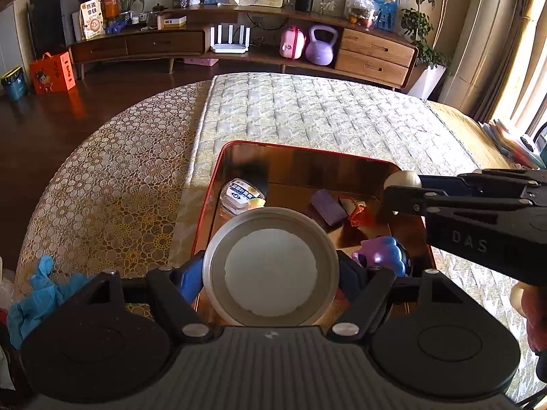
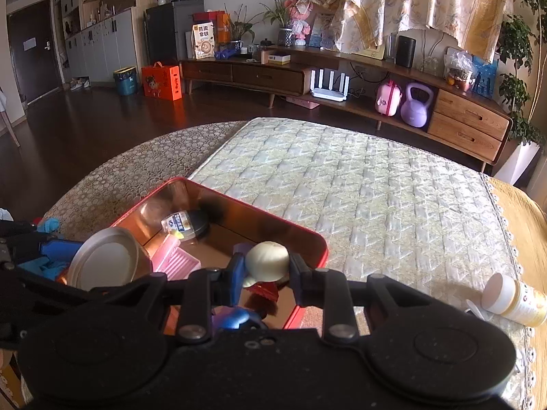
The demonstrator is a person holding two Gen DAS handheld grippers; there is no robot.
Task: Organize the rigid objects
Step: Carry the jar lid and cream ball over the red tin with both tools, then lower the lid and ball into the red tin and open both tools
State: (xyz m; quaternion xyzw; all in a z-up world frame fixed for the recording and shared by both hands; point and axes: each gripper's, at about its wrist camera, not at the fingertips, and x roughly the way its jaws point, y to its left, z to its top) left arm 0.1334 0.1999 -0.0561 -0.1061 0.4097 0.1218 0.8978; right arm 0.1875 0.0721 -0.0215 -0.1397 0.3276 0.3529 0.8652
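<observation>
A red tin box [image 1: 205, 201] with a shiny gold inside sits on the quilted mat. My left gripper [image 1: 271, 275] is shut on a round metal can [image 1: 270, 249] with a white top, held over the box's near end. My right gripper [image 2: 266, 271] is shut on a small cream round-headed toy [image 2: 266, 259] above the box's right side; in the left wrist view the toy [image 1: 402, 180] shows at the tip of that gripper [image 1: 393, 193]. In the box lie a small labelled jar [image 1: 241, 198], a purple block [image 1: 328, 206], an orange wrapper [image 1: 359, 213], a purple-blue toy [image 1: 383, 253] and a pink ribbed piece [image 2: 172, 261].
A white-capped bottle [image 2: 512, 302] lies on its side on the mat [image 2: 342, 184] to the right of the box. Blue gloves [image 1: 41, 290] lie at the table's left edge. Beyond the round table stand dark floor and a long wooden sideboard [image 1: 239, 44].
</observation>
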